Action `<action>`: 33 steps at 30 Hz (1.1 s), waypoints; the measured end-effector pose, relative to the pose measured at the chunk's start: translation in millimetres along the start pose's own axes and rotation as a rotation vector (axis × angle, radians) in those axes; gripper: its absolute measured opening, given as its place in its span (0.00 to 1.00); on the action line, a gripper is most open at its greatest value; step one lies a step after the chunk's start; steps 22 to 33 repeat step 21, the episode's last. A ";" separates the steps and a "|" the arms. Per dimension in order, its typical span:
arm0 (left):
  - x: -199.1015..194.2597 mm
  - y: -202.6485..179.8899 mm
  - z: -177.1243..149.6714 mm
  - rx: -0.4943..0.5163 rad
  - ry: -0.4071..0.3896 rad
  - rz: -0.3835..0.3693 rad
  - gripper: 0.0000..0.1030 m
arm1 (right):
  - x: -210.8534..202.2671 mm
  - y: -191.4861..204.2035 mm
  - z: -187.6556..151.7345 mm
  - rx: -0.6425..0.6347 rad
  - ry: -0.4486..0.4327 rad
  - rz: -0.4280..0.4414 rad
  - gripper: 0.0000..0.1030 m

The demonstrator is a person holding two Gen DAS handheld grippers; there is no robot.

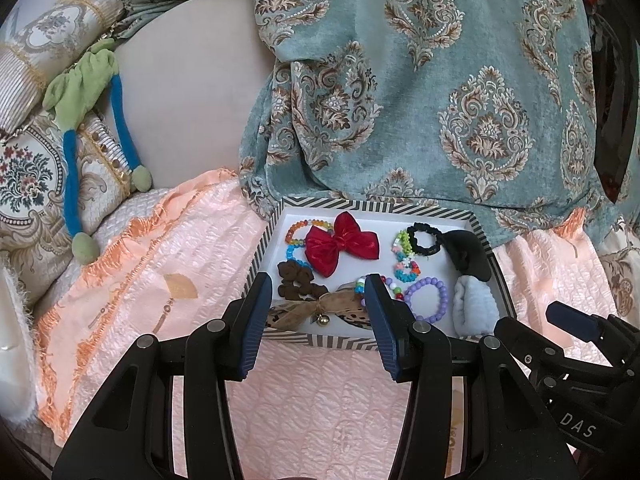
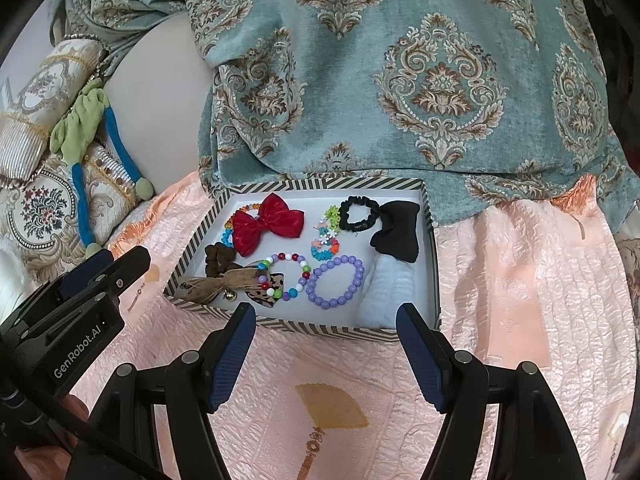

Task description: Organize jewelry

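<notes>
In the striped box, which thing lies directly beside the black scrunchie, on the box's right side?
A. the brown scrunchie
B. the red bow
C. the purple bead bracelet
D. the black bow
D: in the right wrist view the black bow touches the black scrunchie by the right wall of the striped box; the red bow lies further left.

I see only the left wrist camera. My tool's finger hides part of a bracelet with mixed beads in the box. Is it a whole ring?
Observer: Yes. The mixed-bead bracelet is a closed ring, lying flat beside the purple bracelet.
Operator: Does the right tool hold something?
Observer: No. The right tool is open and empty, in front of the box.
Operator: What is the black lump at the far right?
Observer: A black bow.
</notes>
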State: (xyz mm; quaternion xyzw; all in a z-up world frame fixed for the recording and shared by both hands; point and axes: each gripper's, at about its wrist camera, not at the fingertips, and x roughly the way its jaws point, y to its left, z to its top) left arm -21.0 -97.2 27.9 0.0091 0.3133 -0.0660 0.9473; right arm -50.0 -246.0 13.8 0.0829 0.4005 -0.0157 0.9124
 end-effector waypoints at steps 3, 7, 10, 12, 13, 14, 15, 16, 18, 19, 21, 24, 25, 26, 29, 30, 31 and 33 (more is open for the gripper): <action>0.0 -1.2 -0.5 0.003 -0.004 0.001 0.46 | 0.0 0.0 -0.4 0.001 0.001 0.001 0.68; 1.7 -2.6 -1.6 0.007 -0.003 0.000 0.46 | 0.8 0.1 -1.0 0.001 0.002 0.002 0.68; 0.7 -3.6 -1.7 0.010 -0.003 -0.002 0.46 | 1.4 0.1 -1.3 0.000 0.003 0.002 0.68; 0.7 -4.0 -2.0 0.011 -0.002 -0.006 0.47 | 1.3 -0.1 -1.2 0.001 0.002 0.003 0.68; 0.6 -3.9 -2.0 0.012 -0.003 -0.011 0.46 | 1.4 -0.1 -1.2 0.001 0.002 0.003 0.68; 0.6 -4.1 -1.9 0.013 -0.005 -0.014 0.46 | 1.5 -0.2 -1.2 0.001 0.003 0.003 0.68; 0.5 -4.4 -1.8 0.016 -0.006 -0.018 0.46 | 1.4 -0.3 -1.1 0.000 0.003 0.003 0.68; 0.4 -4.7 -1.9 0.018 -0.008 -0.022 0.46 | 1.9 -0.6 -2.0 0.001 0.005 0.003 0.68; 0.4 -5.0 -1.8 0.020 -0.009 -0.026 0.46 | 2.4 -2.4 -3.1 0.003 0.005 0.003 0.68; 0.3 -5.1 -2.0 0.021 -0.010 -0.027 0.46 | 2.3 -3.7 -4.1 0.005 0.005 0.002 0.68; 0.3 -4.7 -1.8 0.021 -0.008 -0.030 0.47 | 2.3 -7.1 -5.4 0.007 0.003 -0.001 0.68; 0.3 -4.7 -1.8 0.021 -0.008 -0.030 0.47 | 2.3 -7.1 -5.4 0.007 0.003 -0.001 0.68; 0.3 -4.7 -1.8 0.021 -0.008 -0.030 0.47 | 2.3 -7.1 -5.4 0.007 0.003 -0.001 0.68; 0.3 -4.7 -1.8 0.021 -0.008 -0.030 0.47 | 2.3 -7.1 -5.4 0.007 0.003 -0.001 0.68; 0.3 -4.7 -1.8 0.021 -0.008 -0.030 0.47 | 2.3 -7.1 -5.4 0.007 0.003 -0.001 0.68; 0.3 -4.7 -1.8 0.021 -0.008 -0.030 0.47 | 2.3 -7.1 -5.4 0.007 0.003 -0.001 0.68; 0.3 -4.7 -1.8 0.021 -0.008 -0.030 0.47 | 2.3 -7.1 -5.4 0.007 0.003 -0.001 0.68; 0.3 -4.7 -1.8 0.021 -0.008 -0.030 0.47 | 2.3 -7.1 -5.4 0.007 0.003 -0.001 0.68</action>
